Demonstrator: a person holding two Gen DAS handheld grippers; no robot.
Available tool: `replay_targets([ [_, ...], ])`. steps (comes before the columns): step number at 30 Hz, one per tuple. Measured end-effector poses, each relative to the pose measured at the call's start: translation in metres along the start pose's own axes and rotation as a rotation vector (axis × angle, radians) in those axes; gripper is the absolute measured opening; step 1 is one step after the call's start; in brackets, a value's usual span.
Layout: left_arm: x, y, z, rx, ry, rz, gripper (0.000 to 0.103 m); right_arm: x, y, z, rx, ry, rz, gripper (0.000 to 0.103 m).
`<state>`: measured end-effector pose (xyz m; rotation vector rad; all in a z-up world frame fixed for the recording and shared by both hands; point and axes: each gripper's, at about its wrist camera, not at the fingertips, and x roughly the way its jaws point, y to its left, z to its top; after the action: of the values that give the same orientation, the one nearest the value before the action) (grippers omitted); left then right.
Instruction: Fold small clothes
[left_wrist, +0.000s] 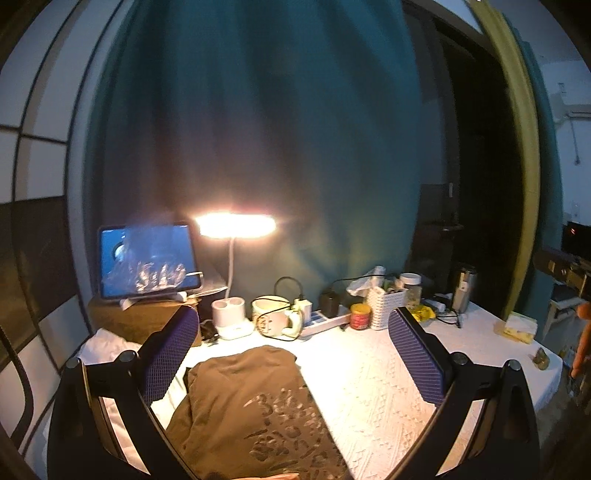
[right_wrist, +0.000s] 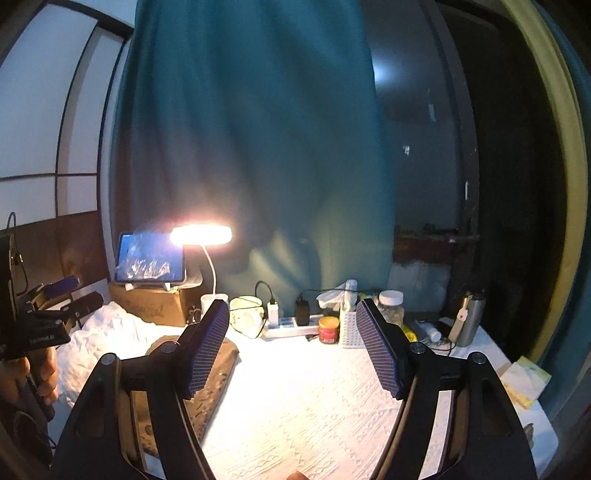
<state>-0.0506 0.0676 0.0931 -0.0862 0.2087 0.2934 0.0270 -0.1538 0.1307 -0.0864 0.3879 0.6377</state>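
The left wrist view shows the whole printed front of the brown garment, while the right wrist view shows only a strip of it behind that gripper's left finger, plus the left gripper held over crumpled white cloth. The garment lies folded on the white tablecloth, long axis running from the near edge toward the lamp. It sits below and between the left gripper's wide-spread fingers, untouched; the right gripper, equally wide and holding nothing, hangs to its right.
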Motion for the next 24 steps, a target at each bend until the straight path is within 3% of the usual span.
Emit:
replay_targets([
  [11,0.009,0.004,-0.003,-0.013,0.016,-0.011,0.101,0.028,0.0,-0.013,0.011,0.062,0.004,0.074],
  [24,0.014,-0.001,-0.004,-0.012,0.018,-0.026,0.101,0.026,-0.01,-0.017,0.024,0.065,-0.022,0.074],
])
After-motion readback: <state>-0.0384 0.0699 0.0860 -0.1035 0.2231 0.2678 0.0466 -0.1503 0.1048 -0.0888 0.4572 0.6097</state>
